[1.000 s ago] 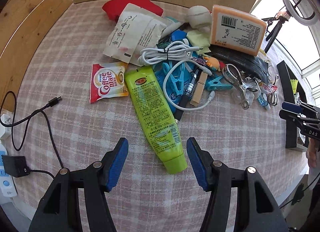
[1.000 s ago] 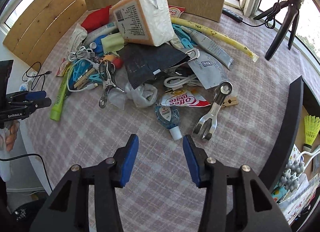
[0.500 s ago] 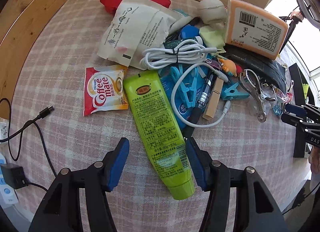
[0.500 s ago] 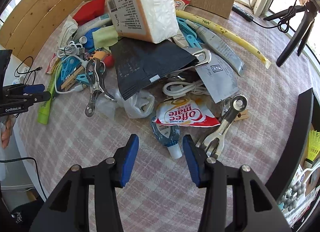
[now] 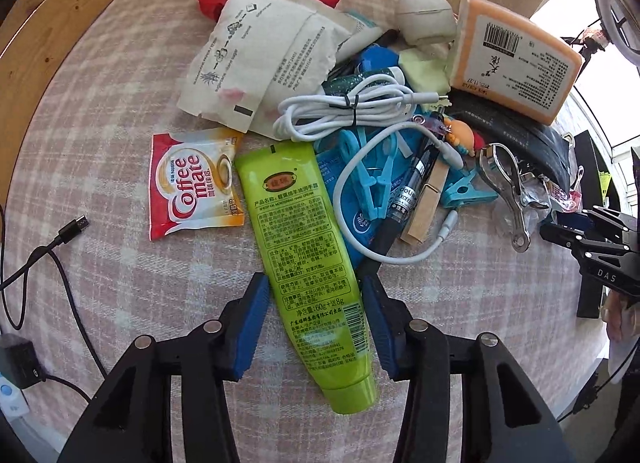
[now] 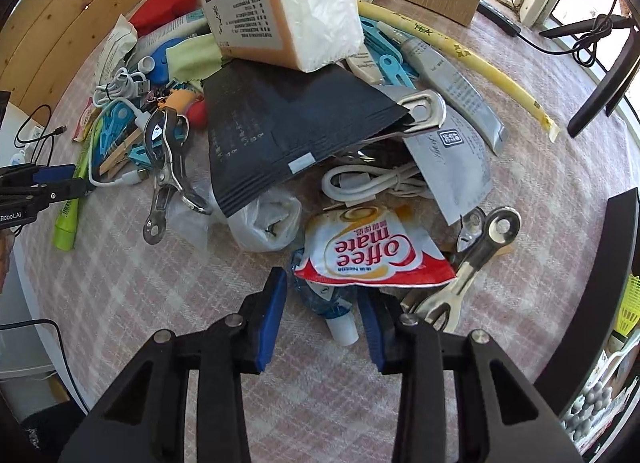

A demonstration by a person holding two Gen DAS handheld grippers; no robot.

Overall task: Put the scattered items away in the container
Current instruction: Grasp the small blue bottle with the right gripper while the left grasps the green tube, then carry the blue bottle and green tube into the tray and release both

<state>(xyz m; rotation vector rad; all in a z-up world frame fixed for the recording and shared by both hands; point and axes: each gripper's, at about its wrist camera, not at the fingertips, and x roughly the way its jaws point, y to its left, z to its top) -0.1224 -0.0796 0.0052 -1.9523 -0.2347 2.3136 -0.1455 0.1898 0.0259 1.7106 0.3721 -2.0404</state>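
While both my grippers point down at a round table (image 5: pixel 120 263) covered in a soft pink-and-white checked cloth, a heap of clutter fills its middle. I take the glossy lime-green plastic tube (image 5: pixel 308 263) as my landmark: long, flat at the sealed end, tapering to a round cap.

My left gripper (image 5: pixel 314 327) straddles that tube. Its blue rubbery pads have just been closing and now stand half-narrowed, the right pad at the tube's edge, the left pad (image 5: pixel 252 327) a little clear of it, so I see no firm pinch. Just left of the tube lies a crinkled red-and-white foil creamer sachet (image 5: pixel 192 183). Right of it sit turquoise plastic pegs (image 5: pixel 368 171), a wooden peg (image 5: pixel 424 203), a black pen (image 5: pixel 404 199) and a looped white cable (image 5: pixel 344 111). Beyond the tube are a creased paper packet (image 5: pixel 260 55) and, far right, an orange-wrapped block of tissues (image 5: pixel 516 59).

Across the heap from the tube, my right gripper (image 6: pixel 324 315) has also been closing; its pads flank a small clear blue bottle (image 6: pixel 328 299) with a white cap, without visibly pressing it. A second creamer sachet (image 6: pixel 372 251) overlaps that bottle, beside a shiny steel clip (image 6: pixel 472 263) and a matte black pouch (image 6: pixel 296 123).

I cannot pick out the container with certainty.
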